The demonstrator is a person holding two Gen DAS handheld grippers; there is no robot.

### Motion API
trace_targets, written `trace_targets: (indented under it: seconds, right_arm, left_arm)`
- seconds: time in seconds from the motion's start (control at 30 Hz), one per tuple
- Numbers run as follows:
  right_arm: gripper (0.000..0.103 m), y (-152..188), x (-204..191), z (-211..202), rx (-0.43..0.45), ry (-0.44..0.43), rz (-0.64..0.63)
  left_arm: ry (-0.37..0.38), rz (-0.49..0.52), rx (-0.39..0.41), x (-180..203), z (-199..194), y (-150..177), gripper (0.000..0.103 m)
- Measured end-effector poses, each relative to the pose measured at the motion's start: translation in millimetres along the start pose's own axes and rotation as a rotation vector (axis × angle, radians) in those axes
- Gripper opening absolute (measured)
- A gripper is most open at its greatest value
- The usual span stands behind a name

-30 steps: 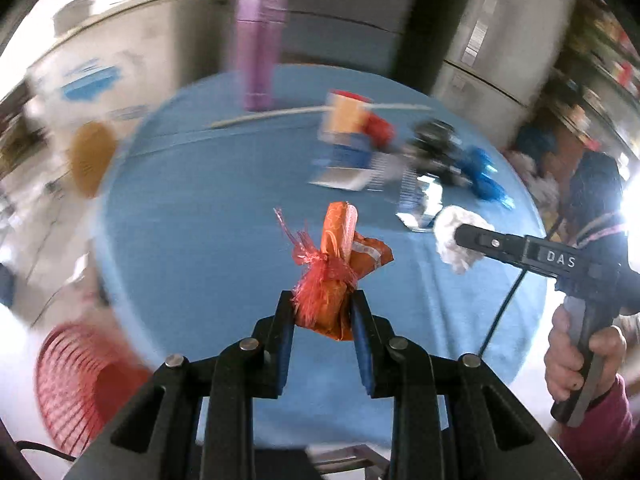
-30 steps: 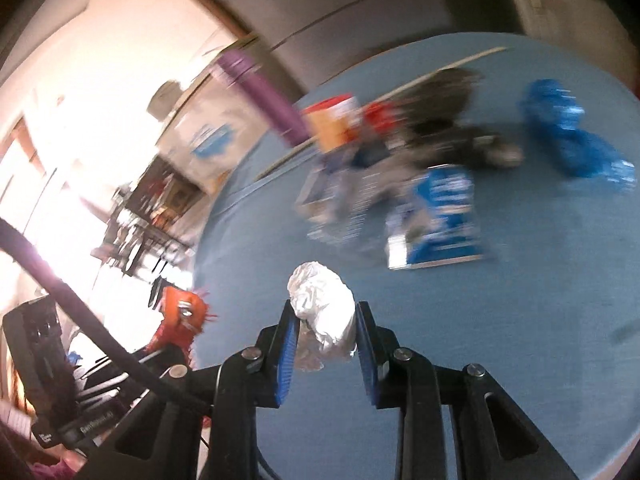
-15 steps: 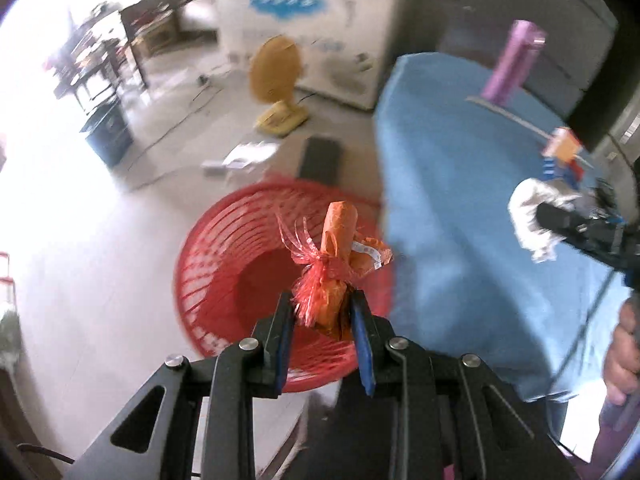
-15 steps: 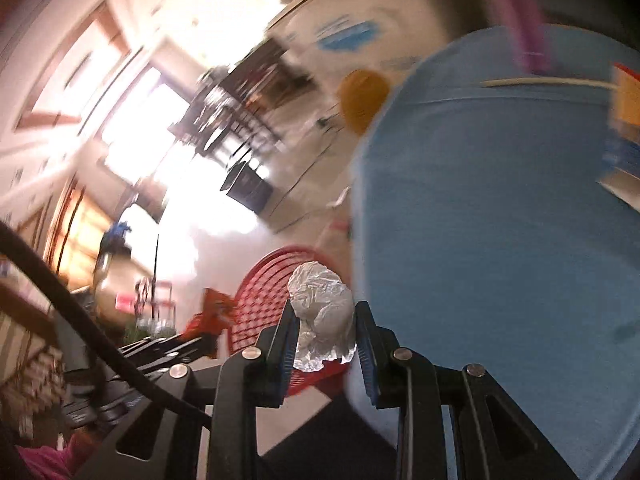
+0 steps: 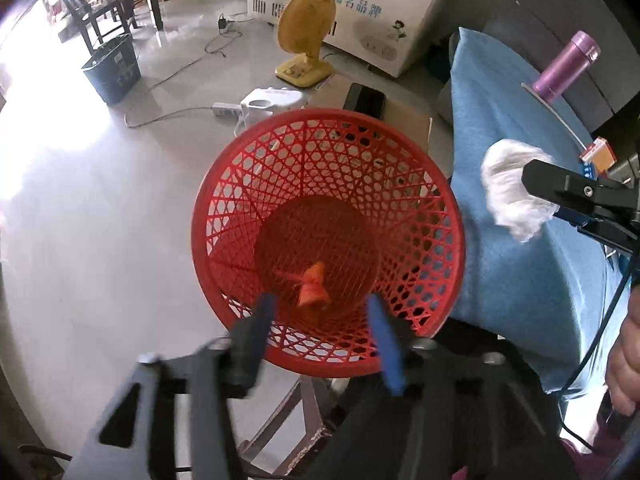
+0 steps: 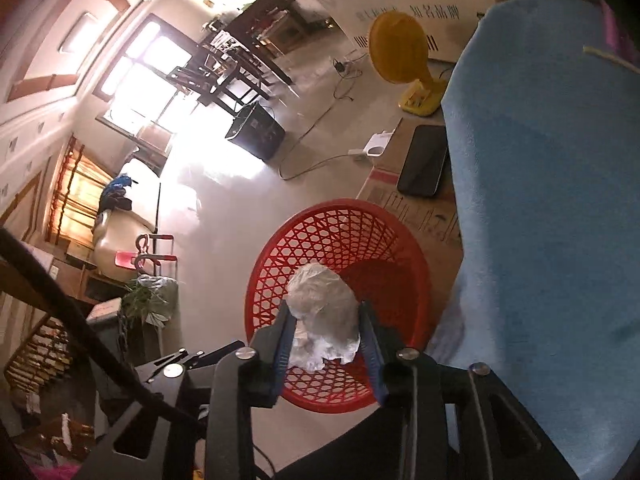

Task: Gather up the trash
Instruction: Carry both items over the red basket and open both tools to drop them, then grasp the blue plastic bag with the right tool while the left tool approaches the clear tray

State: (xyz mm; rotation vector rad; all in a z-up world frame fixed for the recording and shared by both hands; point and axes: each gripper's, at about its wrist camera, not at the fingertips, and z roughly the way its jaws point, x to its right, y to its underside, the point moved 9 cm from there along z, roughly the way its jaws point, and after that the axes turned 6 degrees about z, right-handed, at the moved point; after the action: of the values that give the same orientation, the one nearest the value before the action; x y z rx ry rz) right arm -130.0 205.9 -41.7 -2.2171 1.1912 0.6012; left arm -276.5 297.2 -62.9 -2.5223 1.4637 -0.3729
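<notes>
So the left gripper [image 5: 320, 320] has just let go: its jaws have been opening and there's nothing between them now, and the orange wrapper bundle [image 5: 313, 289] that it was carrying half a second ago is lying down on the bottom of the red basket [image 5: 224, 184]. That's one piece of trash binned, looks to me. The right gripper [image 6: 326, 330] is a step behind. Its jaws have started easing apart too, but the white crumpled wad [image 6: 322, 312] sits between the blue pads, and I honestly can't tell if they're pressing on it or if it's just about to slide out. A second back both hands were over the blue table [image 5: 516, 280] beside the basket; now both are pointing down over the basket's mouth, the wad hanging above the rim nearest the right hand. My guess is the next thing is just widening the right jaws so the wad falls in, and since it's near the rim rather than dead centre it could clip the edge. Count-wise: two grippers, two bits of trash in play (one inside the basket, one above it), one red basket, plus one yellow fan [image 5: 306, 32] on the floor beyond the basket and one purple bottle [image 5: 568, 66] on the table.
</notes>
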Motion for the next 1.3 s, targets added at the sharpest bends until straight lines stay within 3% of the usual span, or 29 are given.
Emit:
trace_targets:
  seconds: [0.07,0.1,0.23,0.43,0.53,0.87,1.13,1.3]
  right_arm:
    - [0.07,-6,-1,-1,0.022,-0.02,0.012]
    - [0.072,-6,-2,-4,0.041,-0.03,0.016]
    - [0.072,-12,-6,-20,0.113,-0.046,-0.003]
    - [0.072,-15,13,-63,0.222,-0.006,0.003]
    - [0.072,-13,26,-92,0.279,0.013,0.013]
    - [0.072,13,131,-229,0.545,0.1,0.217]
    - [0.072,70,249,-332,0.715,0.197,0.48]
    - [0.072,91,296,-374,0.779,0.264,0.561]
  left_arm:
    - [-0.01,0.003,0.008,-3,-1,-1,0.055]
    - [-0.014,0.004,0.01,-4,-1,-3,0.055]
    - [-0.051,0.019,0.053,-7,-5,-13,0.055]
    - [-0.114,0.134,0.219,22,-35,-38,0.057]
    - [-0.064,0.217,0.279,61,-47,-51,0.063]
    - [0.108,0.447,0.287,191,-55,-68,0.064]
    - [0.178,0.575,0.265,285,-55,-77,0.068]
    - [0.183,0.627,0.254,340,-36,-104,0.07]
